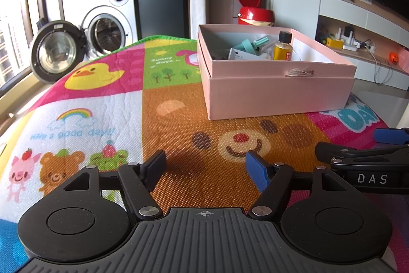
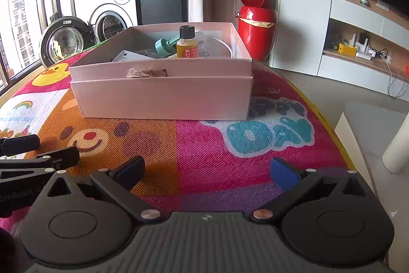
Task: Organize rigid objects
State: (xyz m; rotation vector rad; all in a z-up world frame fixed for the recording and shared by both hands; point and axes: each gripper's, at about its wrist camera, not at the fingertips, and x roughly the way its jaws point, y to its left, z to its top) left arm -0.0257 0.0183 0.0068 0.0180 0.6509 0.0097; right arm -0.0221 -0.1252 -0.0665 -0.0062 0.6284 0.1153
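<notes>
A pink cardboard box stands on the colourful cartoon mat, seated in its own lid. It holds a small yellow bottle with a black cap, a teal plastic piece, a white carton and other small items. The box also shows in the right wrist view, with the bottle upright inside. My left gripper is open and empty, low over the mat in front of the box. My right gripper is open and empty beside it, to the right.
A red bin with its lid up stands behind the box. A washing machine with its door open is at the back left. Shelves with small items line the right wall. The mat's edge drops off at right.
</notes>
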